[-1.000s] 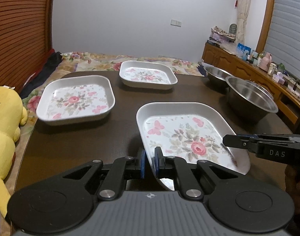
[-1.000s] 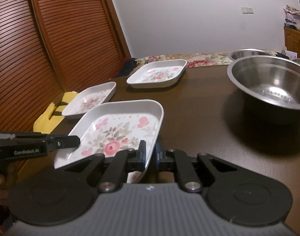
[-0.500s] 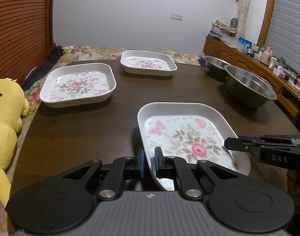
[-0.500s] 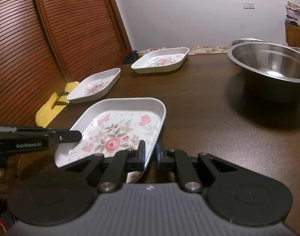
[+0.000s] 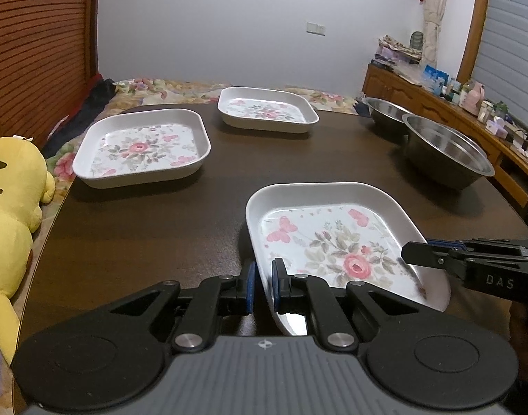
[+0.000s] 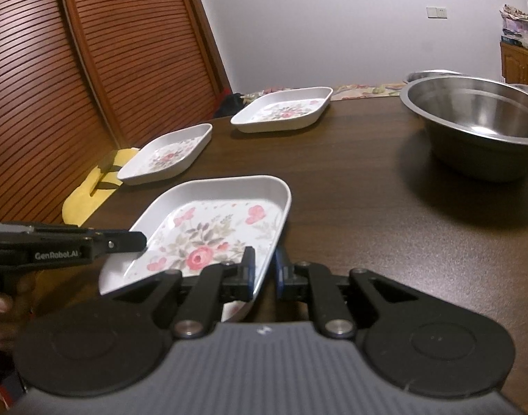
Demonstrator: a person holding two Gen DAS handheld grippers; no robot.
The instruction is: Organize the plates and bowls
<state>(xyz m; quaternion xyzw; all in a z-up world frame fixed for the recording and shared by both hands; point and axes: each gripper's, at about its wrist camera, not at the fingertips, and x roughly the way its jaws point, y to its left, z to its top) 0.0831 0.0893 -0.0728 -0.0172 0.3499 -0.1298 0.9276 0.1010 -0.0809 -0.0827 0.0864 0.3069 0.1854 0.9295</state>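
Yellow plush toy (image 5: 11,200): laid off the worktop's left edge, partly cut off by the frame.

Dark wooden worktop (image 5: 153,228): all the dishes are carried on it.

Left floral plate (image 5: 141,147): white, square, set flat near the left edge.

Far floral plate (image 5: 266,109): of the same pattern, set flat at the back edge, apart from the left one.

Left gripper (image 5: 263,288): its jaws are clamped on the left rim of the near floral plate (image 5: 333,238), one blue pad inside the rim and one outside.

Near floral plate: placed closest to the cameras and gripped from both sides. Whether it rests on the worktop or is raised cannot be told.

Right gripper (image 6: 264,269): its jaws are closed on the same plate's right rim, the wall being pinched between the blue pads.

Large steel bowl (image 5: 447,154): stood upright at the right side, well apart from the plates.

Small steel bowl (image 5: 385,114): placed just behind the large one; contact cannot be told.

Wooden sideboard (image 5: 471,128): seen beyond the right edge, covered with small items.
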